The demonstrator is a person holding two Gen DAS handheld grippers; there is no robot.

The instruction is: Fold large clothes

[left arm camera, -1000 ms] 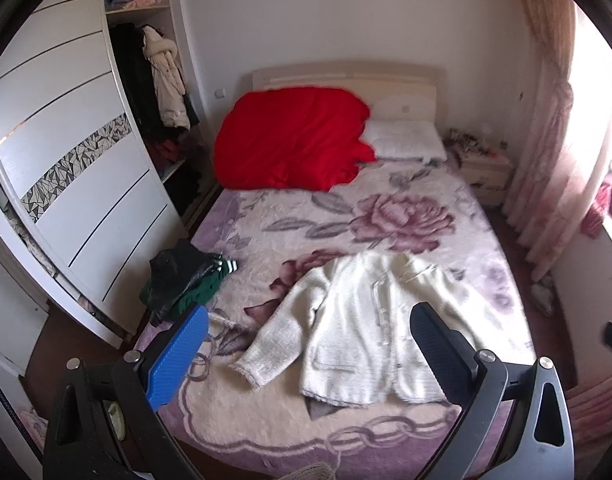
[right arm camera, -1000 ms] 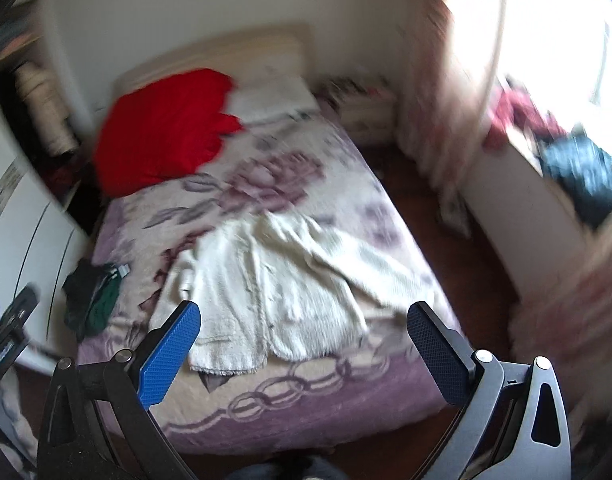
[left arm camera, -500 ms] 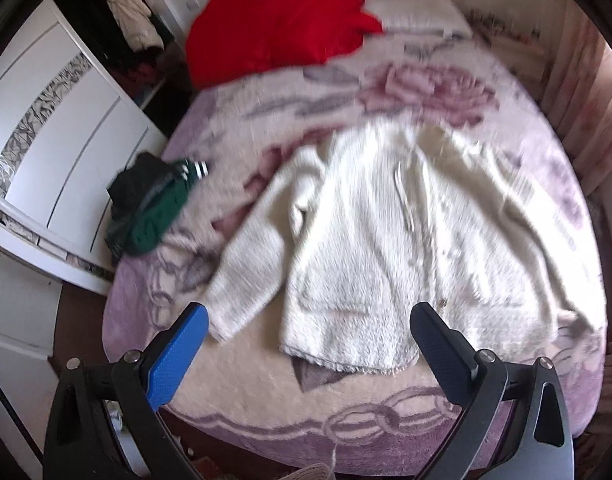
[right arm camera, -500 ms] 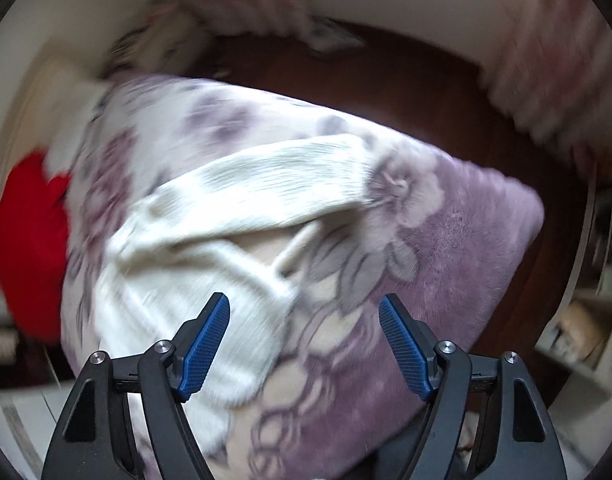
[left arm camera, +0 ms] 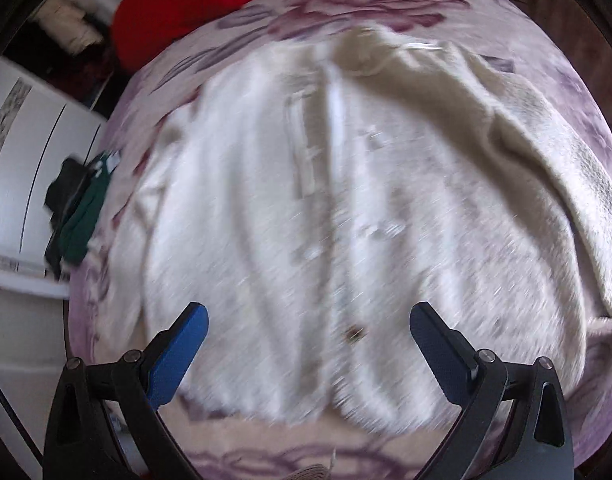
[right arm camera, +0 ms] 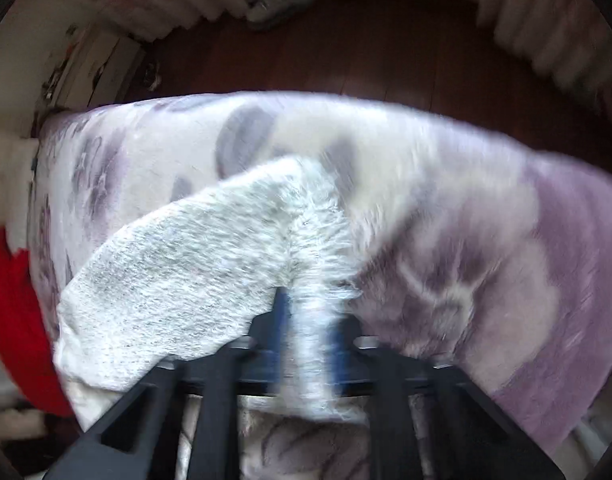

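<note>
On the floral blanket [left arm camera: 577,92], your right gripper [right arm camera: 306,320] pinched the white cardigan [left arm camera: 325,200] sleeve while your left gripper [left arm camera: 306,344] hung wide open above it.

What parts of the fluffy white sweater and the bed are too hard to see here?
- White sweater: left wrist view, motion blur smears its buttons and front placket.
- Sleeve: right wrist view, its end is hidden between the shut fingers of the right hand-held gripper.
- Left hand-held gripper: open above the hem; contact cannot be judged.
- Dark and green clothes: blurred, kind unclear.
- Red bedding: cut off by the top edge.
</note>
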